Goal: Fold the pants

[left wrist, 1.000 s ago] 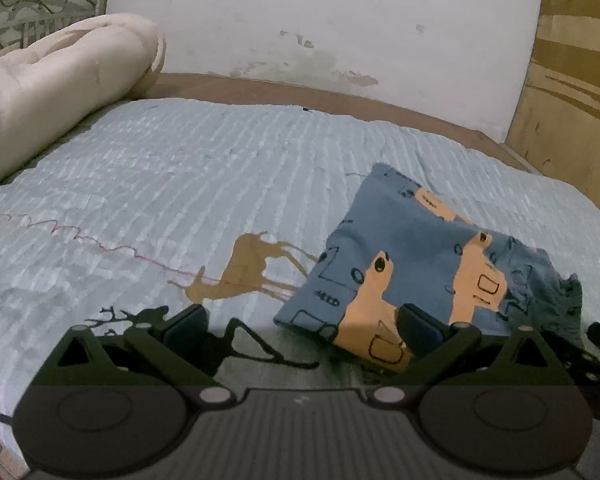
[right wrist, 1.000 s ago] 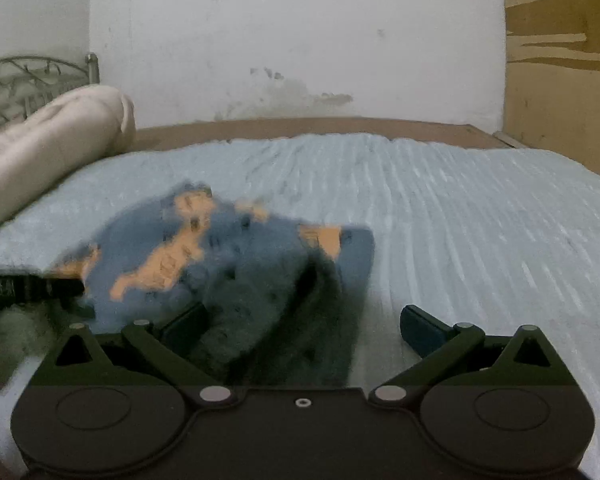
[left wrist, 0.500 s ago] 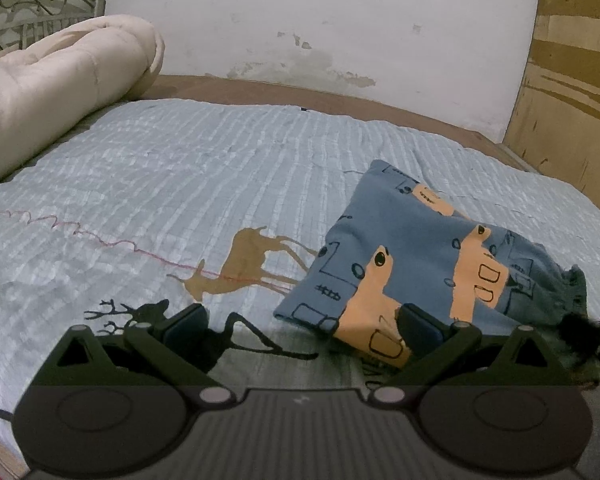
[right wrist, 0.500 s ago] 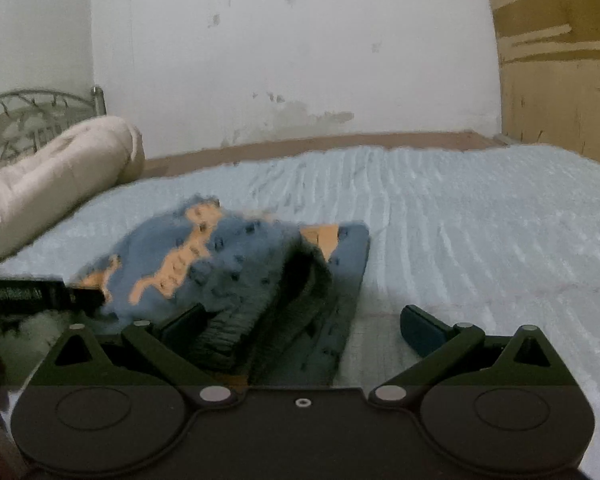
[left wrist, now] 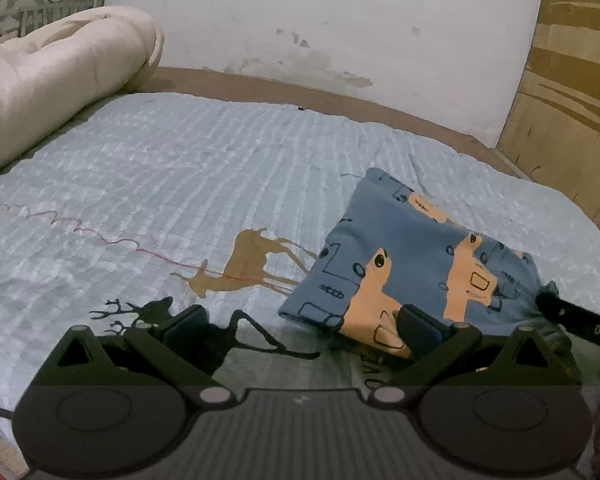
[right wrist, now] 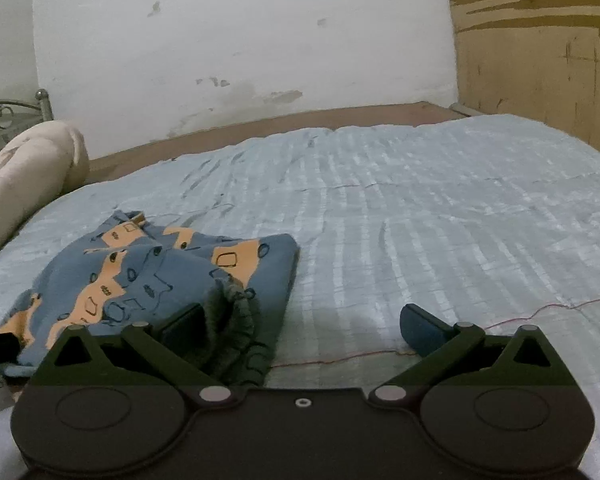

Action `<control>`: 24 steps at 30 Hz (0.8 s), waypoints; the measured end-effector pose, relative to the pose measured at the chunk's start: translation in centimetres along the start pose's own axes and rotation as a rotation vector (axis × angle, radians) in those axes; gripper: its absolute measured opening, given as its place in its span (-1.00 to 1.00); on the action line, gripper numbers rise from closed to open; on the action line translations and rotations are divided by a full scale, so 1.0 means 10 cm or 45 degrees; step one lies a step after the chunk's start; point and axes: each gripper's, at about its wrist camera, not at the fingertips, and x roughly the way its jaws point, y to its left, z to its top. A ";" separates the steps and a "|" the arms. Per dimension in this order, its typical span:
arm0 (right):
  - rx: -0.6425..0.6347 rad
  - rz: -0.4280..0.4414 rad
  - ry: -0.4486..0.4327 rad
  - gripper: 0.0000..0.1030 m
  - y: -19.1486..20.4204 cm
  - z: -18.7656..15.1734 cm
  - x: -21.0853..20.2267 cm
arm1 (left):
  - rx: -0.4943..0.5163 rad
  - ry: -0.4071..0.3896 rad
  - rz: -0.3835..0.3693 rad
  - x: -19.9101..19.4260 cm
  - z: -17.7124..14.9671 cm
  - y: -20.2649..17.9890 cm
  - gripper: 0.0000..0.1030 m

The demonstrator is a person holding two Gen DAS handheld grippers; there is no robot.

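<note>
1. My left tool: jaws spread wide, nothing between them. Its right finger overlaps the near edge of the pants in view; actual contact I can't confirm.
2. My right tool: jaws also spread wide, holding nothing. Its left finger sits right at the dark gathered waistband; touching or just in front, can't tell.
3. The blue cotton pants with orange patches and dark outline print lie folded into a compact bundle on the bed, flat on the pale blue ribbed bedspread. From the right wrist view the bundle is left of centre, waistband end nearest the camera and puffed up.
4. A tan deer print on the bedspread is just left of the pants, and a thin red thread runs across the fabric towards it.
5. A rolled cream quilt lies at the far left, well apart from the pants.
6. The tip of the other black tool shows at the right edge of the left wrist view, beside the bundle.
</note>
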 end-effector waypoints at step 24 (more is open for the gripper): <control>-0.019 0.105 -0.096 0.99 -0.07 -0.17 -0.45 | 0.006 0.022 0.042 -0.10 0.02 -0.01 0.99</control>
